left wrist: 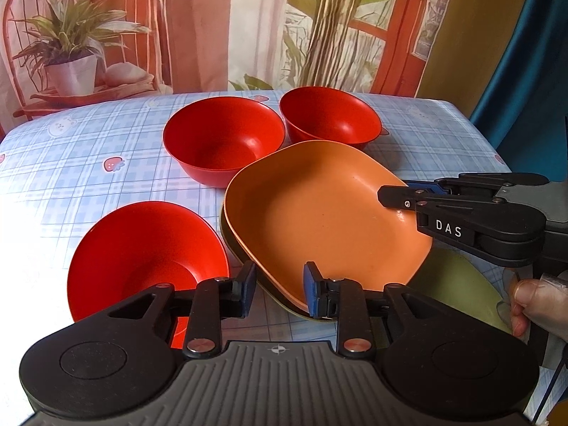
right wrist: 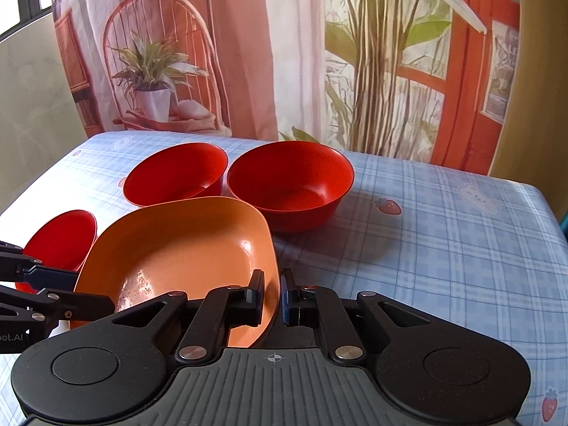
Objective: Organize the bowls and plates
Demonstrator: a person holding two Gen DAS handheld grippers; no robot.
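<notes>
An orange square plate (left wrist: 319, 213) lies tilted on top of a dark olive plate (left wrist: 227, 234) in the middle of the table. My right gripper (right wrist: 272, 296) is shut on the orange plate's (right wrist: 184, 245) near right rim; it also shows in the left wrist view (left wrist: 401, 195). My left gripper (left wrist: 280, 287) is open, its jaws on either side of the plates' near-left edge, gripping nothing. Three red bowls stand around: one near left (left wrist: 142, 259), two at the back (left wrist: 223, 138) (left wrist: 330, 119).
The table carries a blue plaid cloth (right wrist: 443, 241) with strawberry prints. A pale green plate (left wrist: 458, 284) lies under my right gripper at the table's right side. A printed curtain (left wrist: 213, 25) hangs behind the table. The table's right edge drops off near a teal cloth (left wrist: 532, 71).
</notes>
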